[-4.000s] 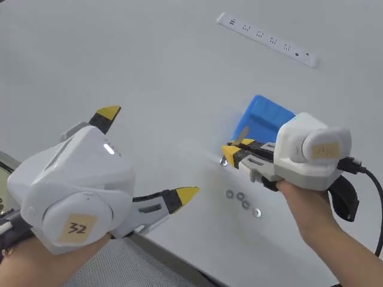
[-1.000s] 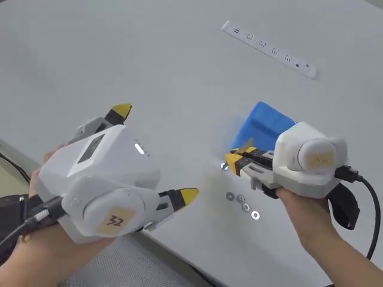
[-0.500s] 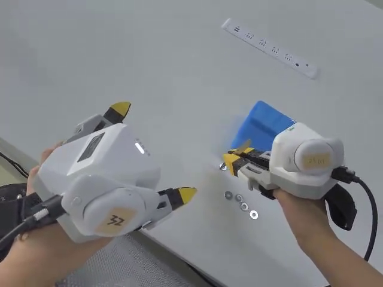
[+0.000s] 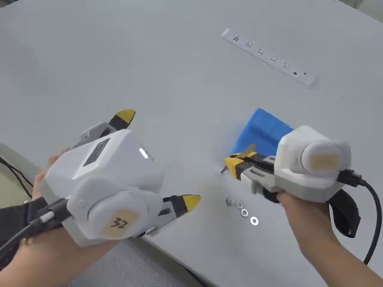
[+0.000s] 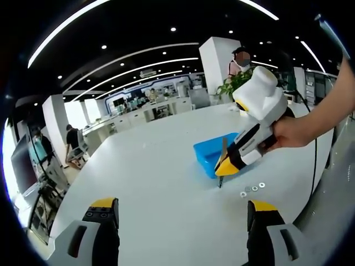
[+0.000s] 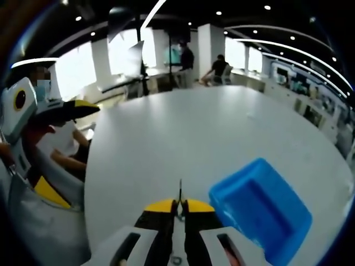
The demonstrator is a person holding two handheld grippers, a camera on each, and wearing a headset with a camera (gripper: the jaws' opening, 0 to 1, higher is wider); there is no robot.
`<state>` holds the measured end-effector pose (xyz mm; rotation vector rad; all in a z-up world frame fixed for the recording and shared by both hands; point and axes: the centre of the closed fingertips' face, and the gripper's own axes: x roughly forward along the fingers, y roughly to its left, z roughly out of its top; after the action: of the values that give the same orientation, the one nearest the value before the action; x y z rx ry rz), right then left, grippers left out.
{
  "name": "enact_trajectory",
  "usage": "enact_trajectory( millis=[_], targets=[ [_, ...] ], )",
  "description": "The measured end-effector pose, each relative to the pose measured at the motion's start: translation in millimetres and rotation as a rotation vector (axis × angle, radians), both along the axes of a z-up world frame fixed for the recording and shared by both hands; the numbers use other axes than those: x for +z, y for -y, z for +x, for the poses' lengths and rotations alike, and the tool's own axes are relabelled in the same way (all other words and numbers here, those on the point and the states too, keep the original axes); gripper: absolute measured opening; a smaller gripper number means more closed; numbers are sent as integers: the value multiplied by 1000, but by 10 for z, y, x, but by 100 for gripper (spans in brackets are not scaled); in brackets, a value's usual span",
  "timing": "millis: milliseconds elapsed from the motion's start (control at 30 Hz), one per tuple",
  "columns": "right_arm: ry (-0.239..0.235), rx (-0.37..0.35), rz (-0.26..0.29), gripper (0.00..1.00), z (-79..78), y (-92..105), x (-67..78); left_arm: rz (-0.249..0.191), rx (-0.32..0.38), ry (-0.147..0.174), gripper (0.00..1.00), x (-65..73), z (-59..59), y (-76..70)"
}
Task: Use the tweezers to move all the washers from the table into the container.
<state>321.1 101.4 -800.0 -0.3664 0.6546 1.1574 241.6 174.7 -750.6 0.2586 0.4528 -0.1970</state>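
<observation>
Plainly, the right gripper's (image 4: pixel 234 164) fingers are pressed together on the tweezers (image 6: pixel 179 191), whose thin tip pokes out just past the yellow pads and points down at the desk (image 4: pixel 149 66). Whether the tip touches the surface cannot be told. The washers (image 4: pixel 244 213) lie in a short row on the desk near that tip, on the person's side of it and apart from it. The blue container (image 4: pixel 263 133) sits just beside the fingers on the far side (its open top faces up in the right gripper view). The left gripper's (image 4: pixel 158 159) fingers are spread wide apart over the desk's near edge, well left of the washers. A power strip (image 4: pixel 266 57) lies further back.
</observation>
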Motion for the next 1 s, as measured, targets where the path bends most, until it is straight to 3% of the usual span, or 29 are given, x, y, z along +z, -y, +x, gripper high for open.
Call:
enact_trajectory(
  millis=[300, 367, 467, 600, 733, 867, 1000],
  targets=[
    [19, -11, 49, 3, 2, 18, 315, -37, -8, 26, 99, 58, 2, 31],
    [32, -26, 63, 3, 47, 33, 401, -52, -10, 38, 99, 89, 2, 39],
    [60, -66, 88, 3, 177, 65, 528, -117, -8, 90, 99, 186, 26, 71],
    [79, -129, 122, 3, 372, 109, 627, -128, -3, 90, 99, 193, 23, 62],
    [80, -180, 129, 3, 541, 156, 588, -153, -18, 90, 99, 203, 20, 111],
    [100, -205, 86, 3, 697, 216, 438, -206, -26, 114, 99, 256, 31, 158],
    [93, -207, 30, 3, 768, 288, 235, -197, -29, 99, 99, 222, 32, 169]
  ],
)
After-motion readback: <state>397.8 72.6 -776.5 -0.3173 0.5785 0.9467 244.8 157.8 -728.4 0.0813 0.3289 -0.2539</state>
